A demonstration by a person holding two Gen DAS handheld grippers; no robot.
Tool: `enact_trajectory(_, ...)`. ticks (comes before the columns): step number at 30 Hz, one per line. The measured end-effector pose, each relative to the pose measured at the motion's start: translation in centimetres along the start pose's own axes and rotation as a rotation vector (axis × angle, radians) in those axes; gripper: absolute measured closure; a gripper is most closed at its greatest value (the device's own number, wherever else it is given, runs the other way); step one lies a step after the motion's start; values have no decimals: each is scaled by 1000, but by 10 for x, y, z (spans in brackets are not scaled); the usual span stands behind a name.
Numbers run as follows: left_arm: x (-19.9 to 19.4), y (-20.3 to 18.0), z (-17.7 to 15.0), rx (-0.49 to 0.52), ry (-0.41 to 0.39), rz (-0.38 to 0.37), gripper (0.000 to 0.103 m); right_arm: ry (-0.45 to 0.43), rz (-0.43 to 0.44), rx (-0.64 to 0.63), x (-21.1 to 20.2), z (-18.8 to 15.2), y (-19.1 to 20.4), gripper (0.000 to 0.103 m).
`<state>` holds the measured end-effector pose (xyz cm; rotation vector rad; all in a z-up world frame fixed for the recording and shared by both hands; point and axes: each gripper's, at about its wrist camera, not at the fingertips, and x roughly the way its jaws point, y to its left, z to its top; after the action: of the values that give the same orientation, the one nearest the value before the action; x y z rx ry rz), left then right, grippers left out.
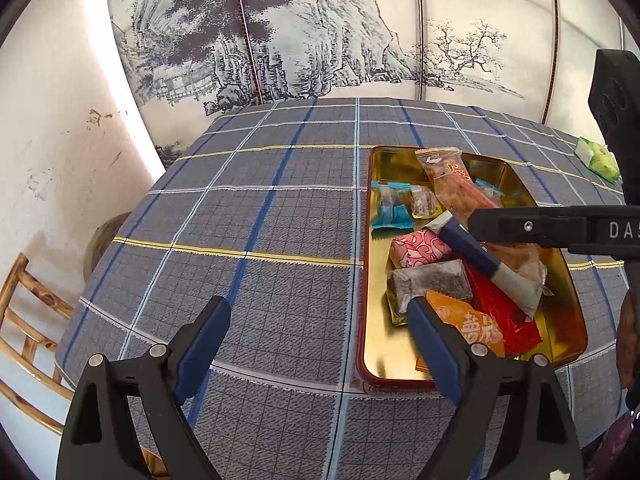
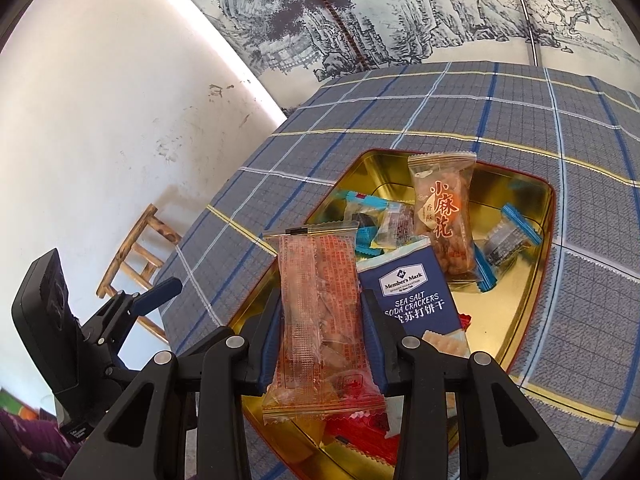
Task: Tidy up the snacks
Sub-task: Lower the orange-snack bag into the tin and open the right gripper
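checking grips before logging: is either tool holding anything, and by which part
Right tool grips the clear orange snack packet across its middle. Left tool is open, holding nothing.

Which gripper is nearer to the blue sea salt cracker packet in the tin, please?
Right. The right gripper, shut on a clear orange snack packet, hovers just beside the cracker packet. The left gripper stands open over the tablecloth beside the tin.

One gold tin (image 1: 568, 280) sits on the counter (image 1: 260, 220) holding two clear packs of fried twists (image 2: 444, 216), one navy cracker packet (image 2: 416, 300), one pink wrapper (image 1: 420, 248), one dark cake (image 1: 436, 284), one orange pack (image 1: 468, 320), while one green packet (image 1: 600, 158) lies outside.
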<state>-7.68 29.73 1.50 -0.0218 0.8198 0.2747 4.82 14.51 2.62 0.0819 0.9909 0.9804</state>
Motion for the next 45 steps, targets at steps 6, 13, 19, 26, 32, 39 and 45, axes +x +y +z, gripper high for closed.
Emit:
enact_trajectory(6, 2, 6, 0, -17, -3, 13, 15, 17, 6, 12, 9, 1, 1, 64)
enact_trajectory(13, 7, 11, -1, -24, 10, 18, 14, 18, 12, 27, 14, 4, 1, 64)
enact_trajectory(19, 7, 10, -1, -18, 9, 22, 13, 21, 14, 32, 16, 3, 2, 64)
enact_trajectory(26, 7, 12, -2, -19, 11, 25, 12, 21, 15, 25, 16, 2, 3, 64)
enact_trajectory(32, 4, 13, -3, -19, 3, 26, 12, -5, -21, -7, 9, -2, 11, 57)
enact_trajectory(39, -14, 5, -3, 4, -62, 42, 12, -97, -89, -45, -17, -12, 20, 38)
enact_trajectory(45, -40, 3, -1, -2, -147, 40, 12, -246, -204, -140, -58, -26, 44, 22)
